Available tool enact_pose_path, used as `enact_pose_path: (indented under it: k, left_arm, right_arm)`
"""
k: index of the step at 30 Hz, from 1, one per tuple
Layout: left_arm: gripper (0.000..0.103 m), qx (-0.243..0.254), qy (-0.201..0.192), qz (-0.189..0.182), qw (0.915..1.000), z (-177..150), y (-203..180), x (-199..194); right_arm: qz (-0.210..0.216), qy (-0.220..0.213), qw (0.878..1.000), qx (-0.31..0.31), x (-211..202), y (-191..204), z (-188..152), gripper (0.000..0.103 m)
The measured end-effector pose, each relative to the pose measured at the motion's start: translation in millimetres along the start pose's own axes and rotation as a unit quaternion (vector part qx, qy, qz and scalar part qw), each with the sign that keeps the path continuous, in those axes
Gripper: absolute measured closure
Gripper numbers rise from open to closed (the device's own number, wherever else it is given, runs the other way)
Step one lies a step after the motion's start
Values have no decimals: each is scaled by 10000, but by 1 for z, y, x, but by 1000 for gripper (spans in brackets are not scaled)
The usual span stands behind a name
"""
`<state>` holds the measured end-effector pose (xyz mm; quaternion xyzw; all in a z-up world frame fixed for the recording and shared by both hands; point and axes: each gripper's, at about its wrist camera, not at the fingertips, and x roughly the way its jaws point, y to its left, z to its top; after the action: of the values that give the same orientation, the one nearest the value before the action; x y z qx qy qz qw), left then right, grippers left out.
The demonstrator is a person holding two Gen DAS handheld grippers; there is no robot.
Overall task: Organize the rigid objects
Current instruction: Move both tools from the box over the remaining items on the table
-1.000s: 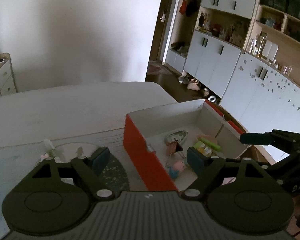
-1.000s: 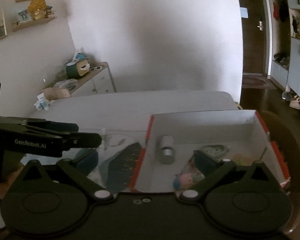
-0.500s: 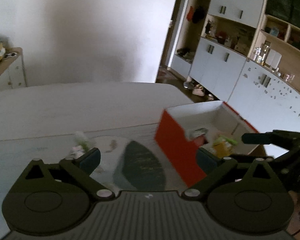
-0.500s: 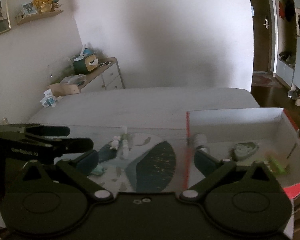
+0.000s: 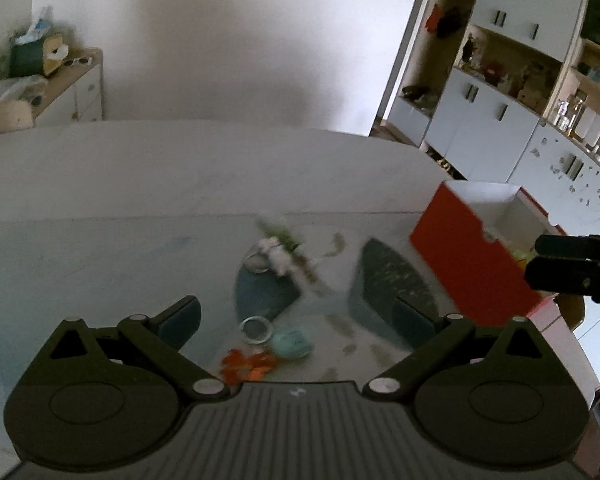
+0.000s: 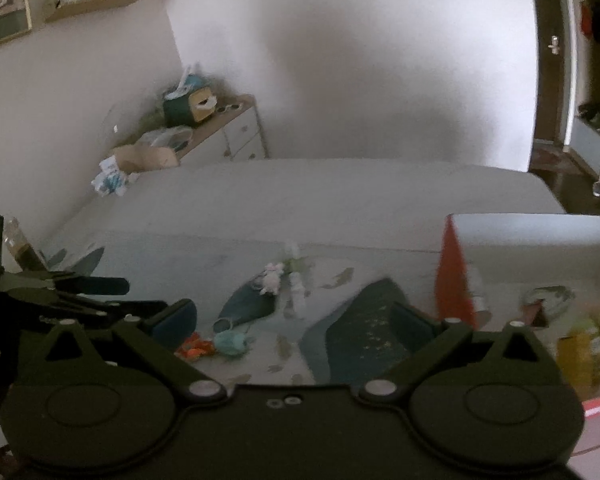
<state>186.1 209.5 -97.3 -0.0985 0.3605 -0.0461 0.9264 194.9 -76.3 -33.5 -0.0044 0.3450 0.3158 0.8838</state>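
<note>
My left gripper (image 5: 296,318) is open and empty above small toys on the table: an orange toy (image 5: 246,364), a teal round toy (image 5: 292,342), a metal ring (image 5: 256,328) and a white figure (image 5: 278,254). The orange-sided box (image 5: 468,264) with white inside stands at the right. My right gripper (image 6: 294,318) is open and empty; in its view the orange toy (image 6: 194,348), teal toy (image 6: 230,342) and white figure (image 6: 272,278) lie ahead left, and the box (image 6: 454,280) with several items is at the right.
The table (image 5: 180,168) has a cloth with dark teal leaf shapes (image 5: 388,280). A low cabinet (image 6: 236,132) with clutter stands by the far wall. Cupboards and shelves (image 5: 500,120) line the right side. The other gripper's fingers (image 5: 572,260) show at the right edge.
Both grippers have swung left, away from the box, toward the loose toys on the cloth. The box has shifted to the right of both views. Both stay open and empty.
</note>
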Motion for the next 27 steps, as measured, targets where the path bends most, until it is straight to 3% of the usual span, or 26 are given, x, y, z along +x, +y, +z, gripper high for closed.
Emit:
enact_pose_path:
  k: [4, 13, 27]
  left_arm:
    - [1, -95, 56, -10, 9999, -9, 21, 9]
    - [1, 250, 371, 217, 9988, -38, 37, 41]
    - [2, 257, 534, 365, 9976, -56, 44, 71]
  right_arm:
    - [19, 257, 9996, -108, 19, 11, -4, 1]
    - [-41, 741, 9967, -324, 64, 26, -13, 4]
    - [28, 1448, 9893, -182, 133, 51, -15, 23]
